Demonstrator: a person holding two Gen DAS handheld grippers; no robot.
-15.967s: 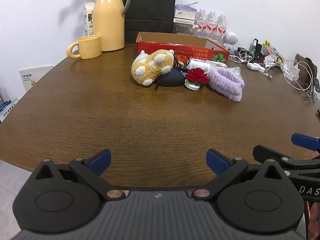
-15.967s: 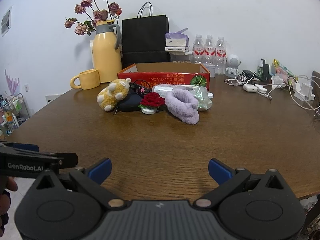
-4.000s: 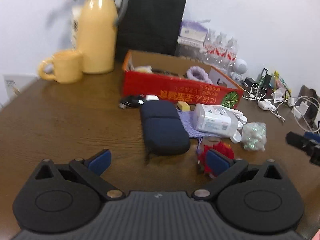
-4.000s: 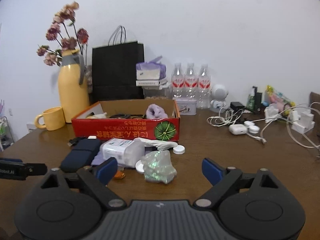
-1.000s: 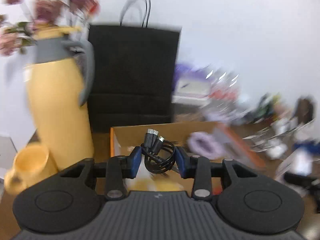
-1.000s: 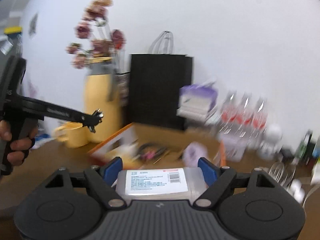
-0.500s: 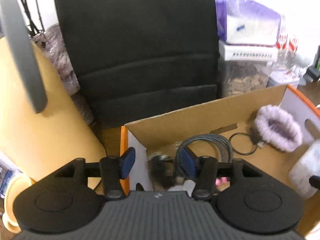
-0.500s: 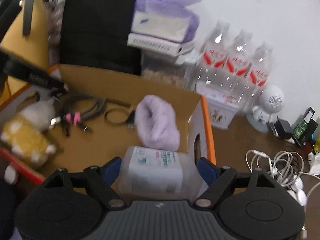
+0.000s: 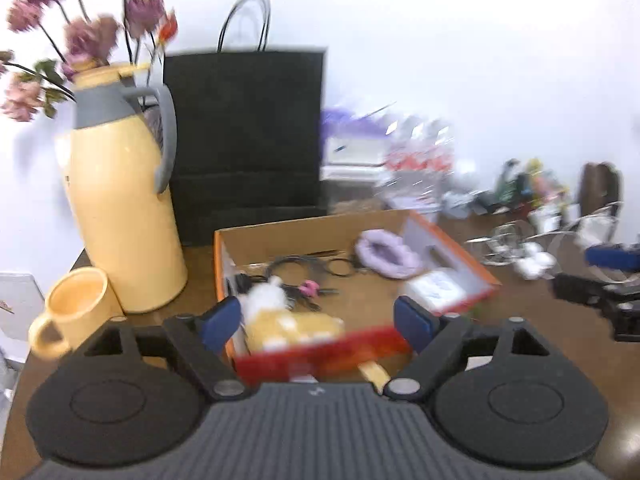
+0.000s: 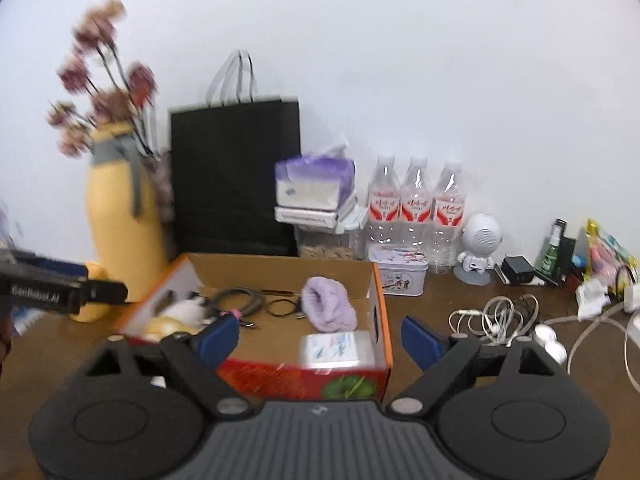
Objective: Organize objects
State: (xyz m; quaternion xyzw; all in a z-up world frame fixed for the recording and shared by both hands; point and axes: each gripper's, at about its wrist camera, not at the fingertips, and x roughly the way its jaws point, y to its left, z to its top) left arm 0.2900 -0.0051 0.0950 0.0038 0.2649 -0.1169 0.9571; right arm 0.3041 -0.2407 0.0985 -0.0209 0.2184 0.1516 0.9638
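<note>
Both grippers hang wide and empty before the red-and-orange cardboard box (image 10: 376, 320) near the brown wooden desk's (image 10: 460, 360) back edge, their jaws having just opened. The left gripper (image 9: 318, 320) apparently released a black coiled cable (image 9: 294, 266) inside; the right gripper (image 10: 320, 338) a clear, white-labelled plastic pack (image 10: 336, 348) in the box's front right corner.

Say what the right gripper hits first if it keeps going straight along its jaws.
Likely the red cardboard box: its near wall sits between the open jaws of the right gripper, wipes pack just behind. Depth unclear.
</note>
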